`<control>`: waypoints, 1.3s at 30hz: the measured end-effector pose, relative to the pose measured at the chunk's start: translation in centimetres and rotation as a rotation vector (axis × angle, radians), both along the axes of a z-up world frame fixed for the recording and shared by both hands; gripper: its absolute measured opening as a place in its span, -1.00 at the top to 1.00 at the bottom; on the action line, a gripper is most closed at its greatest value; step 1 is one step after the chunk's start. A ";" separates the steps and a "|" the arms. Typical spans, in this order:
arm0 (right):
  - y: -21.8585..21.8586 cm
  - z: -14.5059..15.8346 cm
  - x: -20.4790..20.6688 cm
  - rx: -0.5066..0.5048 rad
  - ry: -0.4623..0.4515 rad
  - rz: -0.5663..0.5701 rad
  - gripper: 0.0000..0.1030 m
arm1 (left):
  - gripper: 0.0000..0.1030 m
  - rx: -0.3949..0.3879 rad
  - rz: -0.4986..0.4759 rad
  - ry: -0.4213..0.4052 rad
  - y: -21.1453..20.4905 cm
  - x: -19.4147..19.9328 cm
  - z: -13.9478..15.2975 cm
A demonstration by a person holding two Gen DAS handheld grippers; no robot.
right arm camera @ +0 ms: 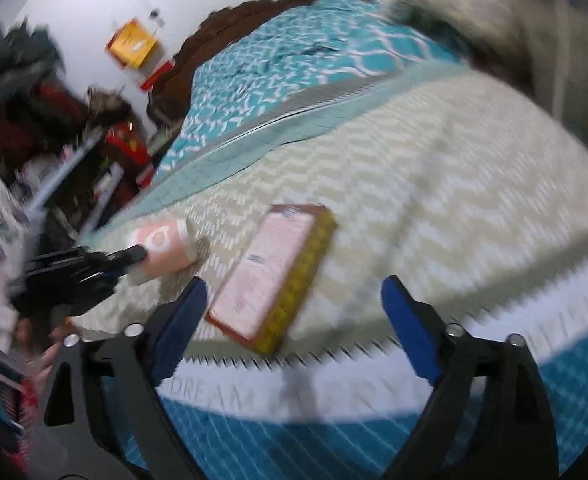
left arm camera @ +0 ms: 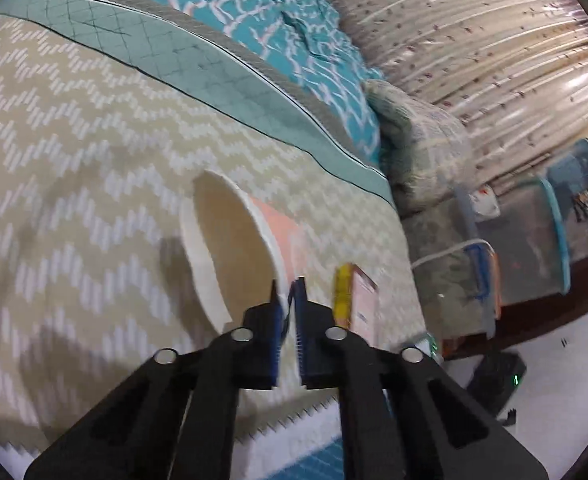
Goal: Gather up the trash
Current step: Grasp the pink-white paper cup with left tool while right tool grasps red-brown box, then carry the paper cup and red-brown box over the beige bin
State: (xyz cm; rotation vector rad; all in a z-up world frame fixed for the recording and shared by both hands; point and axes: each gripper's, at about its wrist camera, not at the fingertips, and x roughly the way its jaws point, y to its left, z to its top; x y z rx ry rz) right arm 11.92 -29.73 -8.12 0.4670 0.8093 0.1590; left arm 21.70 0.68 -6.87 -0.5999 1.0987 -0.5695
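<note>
Two items on the beige zigzag bedspread [right arm camera: 433, 168]: your left gripper [left arm camera: 288, 294] is pinching the pink-and-white paper cup's [left arm camera: 230, 248] rim; your right gripper [right arm camera: 294, 300] is hovering spread wide over the flat pink yellow-edged carton [right arm camera: 270, 272].

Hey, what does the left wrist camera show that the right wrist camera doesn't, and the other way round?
Only the left wrist view shows the paper cup's open white inside, its rim pinched by the left gripper, and the plastic storage bins beside the bed. Only the right wrist view shows the open right gripper, the box's pink printed face, and the cluttered shelf. Both show cup, box and the chevron bedspread.
</note>
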 end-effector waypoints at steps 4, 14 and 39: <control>3.3 -1.2 3.0 -0.034 0.072 0.045 -0.79 | 0.94 -0.032 -0.004 -0.012 0.2 -3.4 0.4; 6.0 -2.2 1.3 -0.238 0.077 0.165 -0.34 | 0.94 -0.056 -0.024 -0.028 1.7 -10.1 0.8; -11.2 -0.3 -16.3 -0.028 -0.027 -0.118 0.42 | 0.94 -0.008 -0.373 -0.130 -16.3 -13.0 5.3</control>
